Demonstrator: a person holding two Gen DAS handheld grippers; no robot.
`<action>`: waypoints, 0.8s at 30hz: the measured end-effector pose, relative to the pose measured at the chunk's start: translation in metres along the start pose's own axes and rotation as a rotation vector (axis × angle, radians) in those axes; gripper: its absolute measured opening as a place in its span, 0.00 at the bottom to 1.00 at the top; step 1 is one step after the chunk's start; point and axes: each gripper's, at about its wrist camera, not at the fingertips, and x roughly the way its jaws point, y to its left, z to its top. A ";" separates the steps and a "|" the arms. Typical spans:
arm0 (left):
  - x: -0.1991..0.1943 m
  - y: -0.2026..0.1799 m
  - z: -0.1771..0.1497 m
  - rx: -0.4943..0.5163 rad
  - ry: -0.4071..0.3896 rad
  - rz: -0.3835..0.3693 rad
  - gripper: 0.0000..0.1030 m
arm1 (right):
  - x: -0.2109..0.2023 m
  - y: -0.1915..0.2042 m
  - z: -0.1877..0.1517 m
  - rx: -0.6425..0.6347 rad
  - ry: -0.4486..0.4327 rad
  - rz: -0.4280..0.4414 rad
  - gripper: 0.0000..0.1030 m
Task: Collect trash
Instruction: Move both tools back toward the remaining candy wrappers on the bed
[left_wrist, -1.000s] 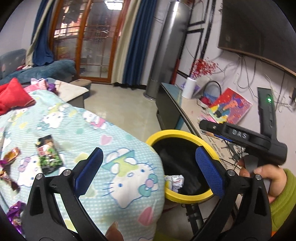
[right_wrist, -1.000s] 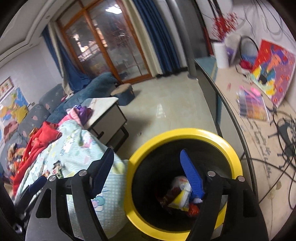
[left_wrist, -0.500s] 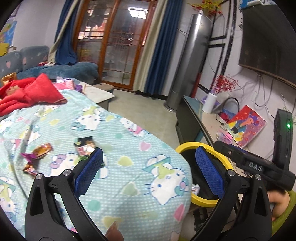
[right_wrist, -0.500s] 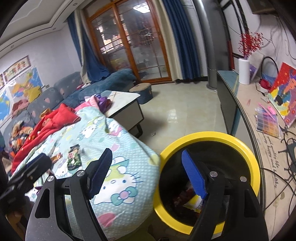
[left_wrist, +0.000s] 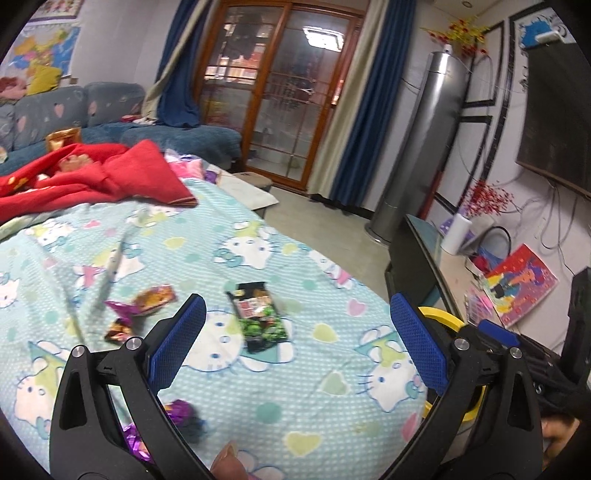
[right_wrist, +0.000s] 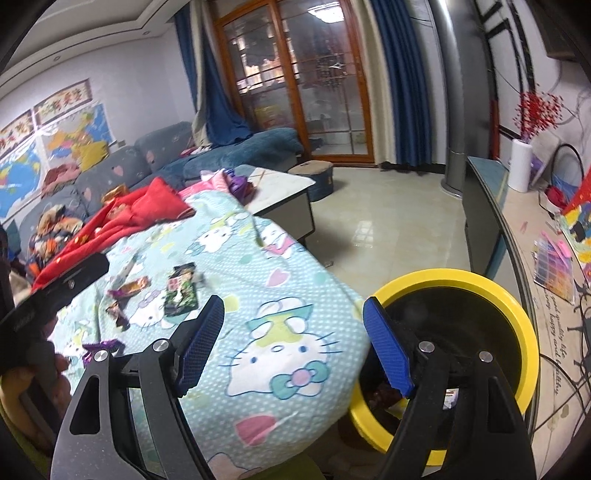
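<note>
Several wrappers lie on the Hello Kitty blanket (left_wrist: 295, 369): a black-and-green snack packet (left_wrist: 258, 317), an orange wrapper (left_wrist: 153, 297), a small dark wrapper (left_wrist: 118, 330) and a purple foil wrapper (left_wrist: 177, 410) close under my left gripper (left_wrist: 295, 343), which is open and empty above the blanket. My right gripper (right_wrist: 293, 347) is open and empty, over the blanket's edge beside the yellow-rimmed black bin (right_wrist: 517, 332). Trash lies at the bin's bottom (right_wrist: 384, 397). The snack packet (right_wrist: 181, 291) also shows in the right wrist view.
A red cloth (left_wrist: 110, 177) lies at the blanket's far end. A blue sofa (left_wrist: 177, 136) stands behind it. A low table (right_wrist: 280, 195) stands past the blanket. A long side counter (right_wrist: 546, 258) with papers and cables runs right of the bin.
Both grippers have swung left, away from the bin and over the blanket. The wrappers have come into the left view's centre. Both stay open.
</note>
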 end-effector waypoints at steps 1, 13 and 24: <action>-0.001 0.003 0.001 -0.007 0.000 0.009 0.89 | 0.001 0.004 0.000 -0.006 0.003 0.004 0.73; -0.009 0.049 0.004 -0.092 0.009 0.105 0.89 | 0.017 0.047 -0.003 -0.089 0.046 0.073 0.73; -0.006 0.082 0.000 -0.146 0.060 0.167 0.89 | 0.047 0.086 0.002 -0.157 0.096 0.138 0.73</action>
